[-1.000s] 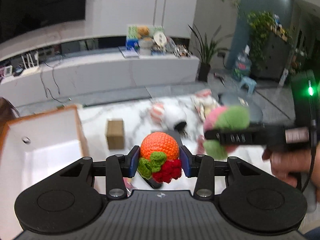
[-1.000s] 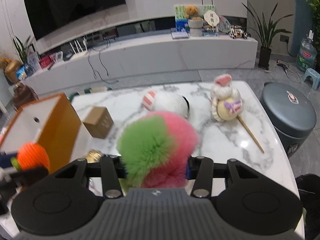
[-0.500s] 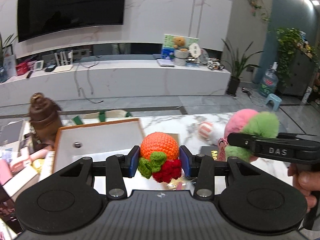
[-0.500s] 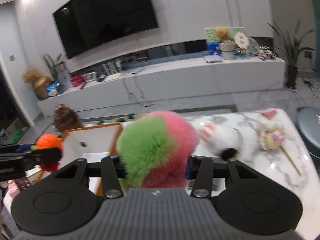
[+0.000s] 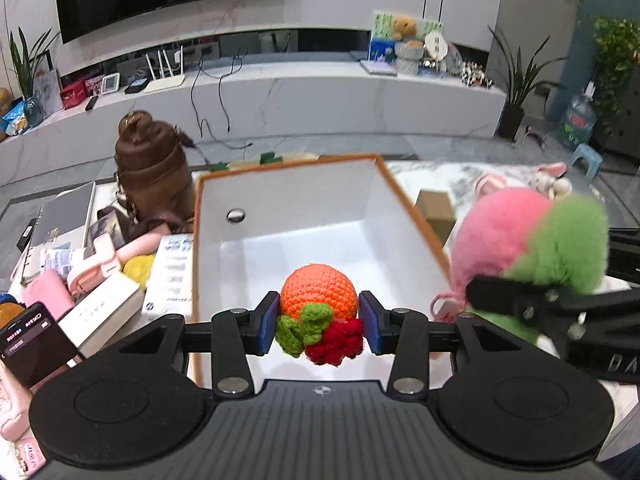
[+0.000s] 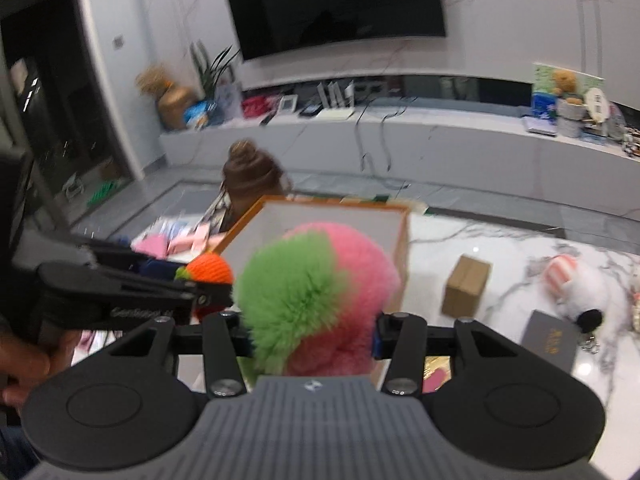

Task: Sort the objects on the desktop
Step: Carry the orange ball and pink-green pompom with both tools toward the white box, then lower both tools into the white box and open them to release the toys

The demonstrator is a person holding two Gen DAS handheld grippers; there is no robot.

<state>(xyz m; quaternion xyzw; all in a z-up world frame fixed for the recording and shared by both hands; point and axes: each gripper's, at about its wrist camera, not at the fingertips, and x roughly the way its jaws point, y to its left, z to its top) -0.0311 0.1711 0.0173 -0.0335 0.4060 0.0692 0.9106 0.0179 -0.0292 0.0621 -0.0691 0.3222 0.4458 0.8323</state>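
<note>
Only the left wrist view shows the box [image 5: 288, 216] floor under the left gripper [image 5: 319, 323] clamping the crocheted orange [image 5: 318, 294], while the right gripper [image 6: 314, 340] pinches the pompom [image 6: 316, 292] (blurred, hiding its pads).

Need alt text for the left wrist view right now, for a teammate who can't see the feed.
The left gripper is shut on a crocheted orange toy with green and red trim, over the near end of an open white box with an orange rim. The right gripper, at right, holds a pink and green pompom; a brown bag and clutter sit left.
</note>
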